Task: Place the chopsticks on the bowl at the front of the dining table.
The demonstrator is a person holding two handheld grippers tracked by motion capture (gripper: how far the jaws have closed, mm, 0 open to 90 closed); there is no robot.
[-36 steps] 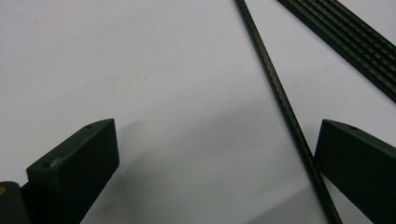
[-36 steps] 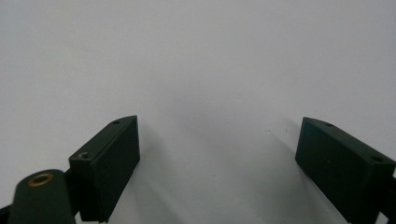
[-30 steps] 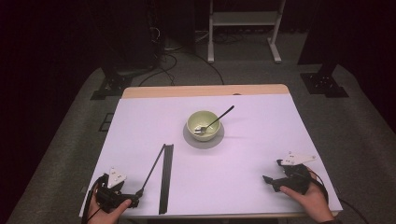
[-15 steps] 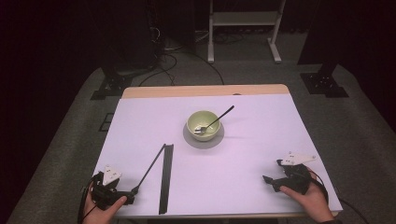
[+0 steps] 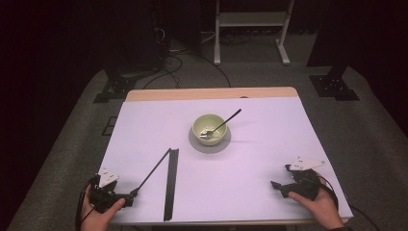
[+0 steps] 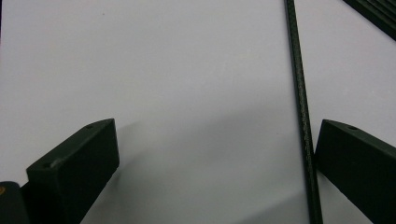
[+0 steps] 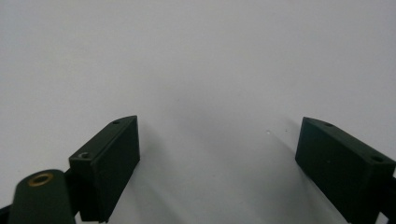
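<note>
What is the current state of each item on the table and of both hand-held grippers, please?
Left hand-held gripper: open, thin black rod beside one jaw.
Right hand-held gripper: open, empty.
Thin black rod: slanted, lying on the table.
Black flat bar: lying flat.
Green bowl: upright on grey saucer.
Spoon: leaning in bowl.

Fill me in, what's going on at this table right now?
A person sits at a white table with a hand-held gripper in each hand. The left hand-held gripper is at the near left corner, jaws open, with a thin black rod lying on the table just inside one jaw; it is not clamped. Beside the rod lies a flat black strip. The right hand-held gripper rests open at the near right, nothing between its jaws. Mid-table, a green bowl with a spoon sits on a grey saucer.
</note>
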